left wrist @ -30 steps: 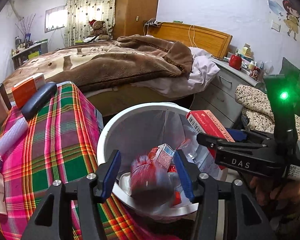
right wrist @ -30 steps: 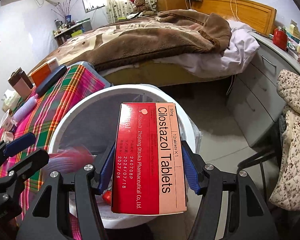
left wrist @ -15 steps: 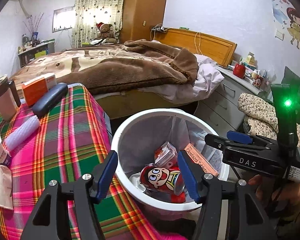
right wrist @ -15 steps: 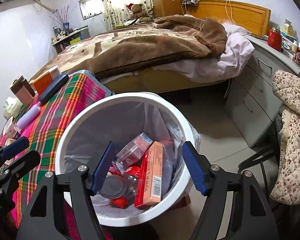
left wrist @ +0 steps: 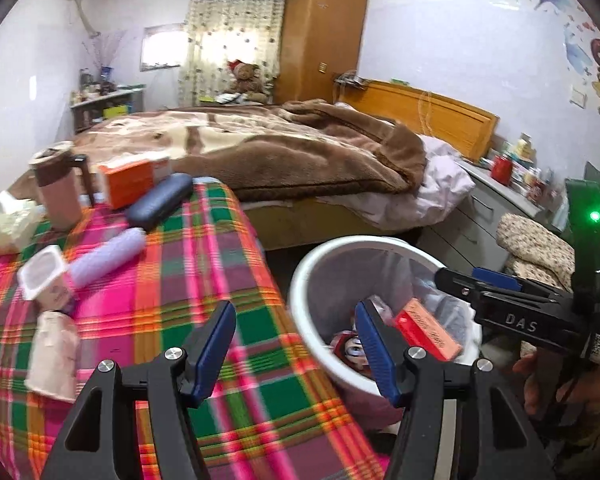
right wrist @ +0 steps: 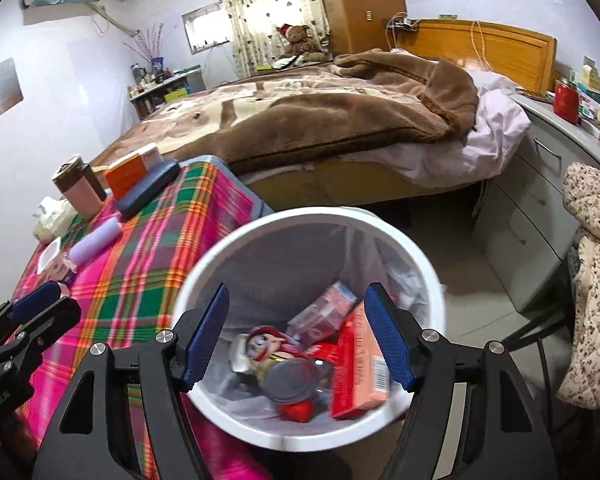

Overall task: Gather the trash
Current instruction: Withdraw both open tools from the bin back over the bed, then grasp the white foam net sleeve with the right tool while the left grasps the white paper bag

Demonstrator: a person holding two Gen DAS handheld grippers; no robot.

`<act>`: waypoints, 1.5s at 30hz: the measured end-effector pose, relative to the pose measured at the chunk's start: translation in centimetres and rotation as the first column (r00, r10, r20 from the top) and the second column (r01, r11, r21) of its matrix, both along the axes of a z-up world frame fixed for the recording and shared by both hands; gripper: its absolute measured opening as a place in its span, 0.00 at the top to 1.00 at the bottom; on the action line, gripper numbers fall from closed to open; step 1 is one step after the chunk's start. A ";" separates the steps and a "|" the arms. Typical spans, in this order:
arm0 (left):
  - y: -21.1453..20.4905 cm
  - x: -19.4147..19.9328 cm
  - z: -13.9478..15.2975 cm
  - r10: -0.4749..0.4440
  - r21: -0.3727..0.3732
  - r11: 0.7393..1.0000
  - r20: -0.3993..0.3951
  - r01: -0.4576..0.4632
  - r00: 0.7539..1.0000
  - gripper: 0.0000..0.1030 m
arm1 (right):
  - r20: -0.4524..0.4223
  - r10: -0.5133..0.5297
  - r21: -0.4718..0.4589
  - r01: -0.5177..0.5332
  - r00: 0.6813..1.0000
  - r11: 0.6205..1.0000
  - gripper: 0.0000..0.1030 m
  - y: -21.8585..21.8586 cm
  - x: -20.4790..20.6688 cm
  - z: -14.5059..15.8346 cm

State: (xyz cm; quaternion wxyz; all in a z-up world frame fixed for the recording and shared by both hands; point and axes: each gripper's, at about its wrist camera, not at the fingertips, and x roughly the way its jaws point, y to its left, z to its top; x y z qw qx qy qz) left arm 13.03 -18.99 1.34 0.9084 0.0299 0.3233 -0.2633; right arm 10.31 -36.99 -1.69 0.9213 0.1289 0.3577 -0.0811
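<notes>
**Both hand-held grippers empty, trash sitting in the bin**

Your right hand-held gripper is hanging right over the white trash bin, jaws spread wide with nothing between them. Straight below and ahead of its fingers you've got the red medicine box leaning against the bin's right inner wall, a can with a cartoon face lying beside it to the left, and a small pinkish carton a bit further in. All of it is inside the liner, none touching the fingers.

Your left hand-held gripper is also open and empty. It's over the edge of the desk with the plaid cloth, and the bin sits just to its right, partly behind the right finger. Off to its left on the desk: a yogurt cup, a crumpled tissue, a lilac tube and a dark case, all well apart from the fingers.
</notes>
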 end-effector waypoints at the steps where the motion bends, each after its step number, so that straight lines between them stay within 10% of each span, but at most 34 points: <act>1: 0.6 0.1 0.1 0.014 0.002 1.000 0.008 -0.014 1.000 0.40 | 0.006 0.007 0.002 -0.007 1.000 1.000 0.30 0.5 0.2 0.1; 23: 15.6 4.0 -1.6 0.324 0.014 0.946 -0.028 -0.324 0.946 0.34 | 0.011 0.207 0.029 -0.207 0.978 0.978 0.30 10.4 6.2 -0.3; 45: 19.2 8.5 -7.2 0.349 0.105 0.936 -0.170 -0.335 0.922 0.34 | -0.079 0.260 0.111 -0.251 0.962 0.962 0.30 17.2 14.6 -2.3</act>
